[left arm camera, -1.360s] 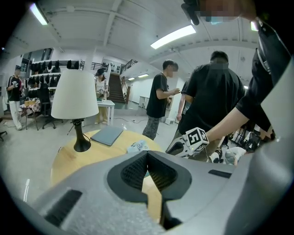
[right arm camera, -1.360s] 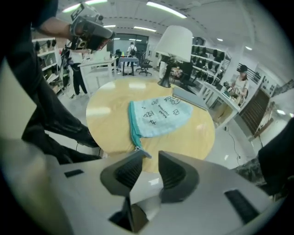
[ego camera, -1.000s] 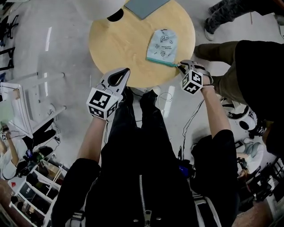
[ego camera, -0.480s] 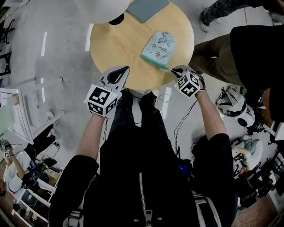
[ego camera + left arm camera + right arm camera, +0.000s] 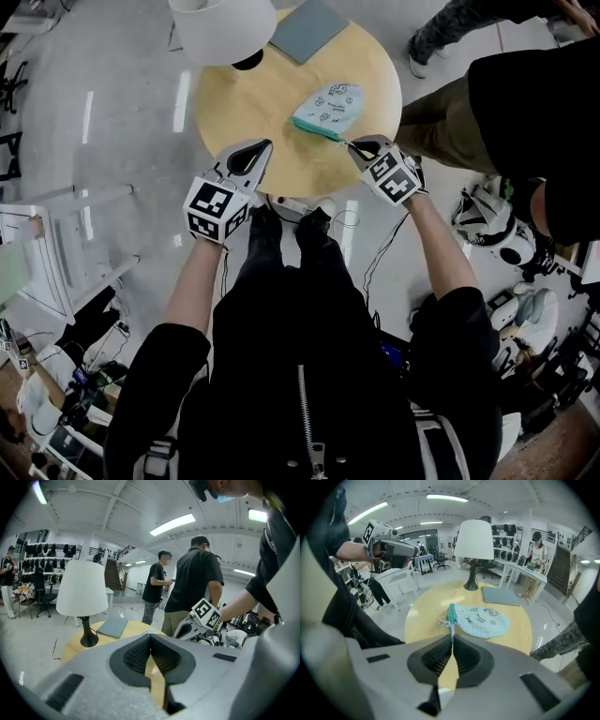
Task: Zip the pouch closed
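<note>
The pouch (image 5: 328, 106), pale blue with a teal zip band along one edge, lies flat on the round wooden counter (image 5: 248, 98), toward its right edge and with the zip band facing the person. The right tool (image 5: 353, 147) sits at the counter's near-right edge with its jaws pressed together on the zip pull (image 5: 450, 626), a thin teal tab that runs from the end of the band straight into the jaw tips. The left tool (image 5: 259, 150) hangs over the near edge of the counter, well apart from the pouch; its jaws are closed against each other with nothing between them, only bare wood showing past them. A white lamp (image 5: 225, 28) and a grey flat case (image 5: 307, 26) stand at the far edge. Judging by the narrow, flat look of the band and the pull sitting at its end, the zip seems drawn most or all of the way, though the teeth are too small to confirm; what likely remains is a last tug and letting go.
</note>
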Demonstrator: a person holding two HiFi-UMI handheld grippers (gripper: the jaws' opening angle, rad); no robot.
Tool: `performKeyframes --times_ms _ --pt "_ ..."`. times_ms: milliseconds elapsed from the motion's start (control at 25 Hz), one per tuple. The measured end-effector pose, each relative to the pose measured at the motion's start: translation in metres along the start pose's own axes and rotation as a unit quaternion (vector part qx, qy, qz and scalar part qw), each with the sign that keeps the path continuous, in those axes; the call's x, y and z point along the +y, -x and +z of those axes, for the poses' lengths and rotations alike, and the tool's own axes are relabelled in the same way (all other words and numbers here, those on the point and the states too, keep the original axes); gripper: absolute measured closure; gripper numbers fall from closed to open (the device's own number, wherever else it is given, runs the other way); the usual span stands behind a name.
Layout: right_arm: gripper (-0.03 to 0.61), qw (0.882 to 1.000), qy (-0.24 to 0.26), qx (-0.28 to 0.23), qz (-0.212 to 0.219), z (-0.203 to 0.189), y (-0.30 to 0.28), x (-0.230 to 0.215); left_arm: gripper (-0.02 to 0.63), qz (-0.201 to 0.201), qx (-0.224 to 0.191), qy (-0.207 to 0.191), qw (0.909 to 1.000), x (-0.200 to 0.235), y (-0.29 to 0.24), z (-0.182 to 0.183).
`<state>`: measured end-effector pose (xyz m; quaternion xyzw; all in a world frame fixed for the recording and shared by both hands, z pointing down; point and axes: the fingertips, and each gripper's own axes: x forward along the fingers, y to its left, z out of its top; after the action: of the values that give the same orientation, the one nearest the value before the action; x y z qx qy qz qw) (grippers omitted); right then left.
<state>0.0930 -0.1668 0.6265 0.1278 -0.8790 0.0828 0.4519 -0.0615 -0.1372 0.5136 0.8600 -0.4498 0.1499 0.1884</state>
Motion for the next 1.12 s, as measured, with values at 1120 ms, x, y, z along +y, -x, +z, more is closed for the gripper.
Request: performKeyframes --times_ms 1120 --pt "0.565 0.993 -0.074 -0.095 -0.019 0.137 0.077 0.056 0.523 -0.128 -0.048 -0.097 0.9859 -0.039 0.023 0.046"
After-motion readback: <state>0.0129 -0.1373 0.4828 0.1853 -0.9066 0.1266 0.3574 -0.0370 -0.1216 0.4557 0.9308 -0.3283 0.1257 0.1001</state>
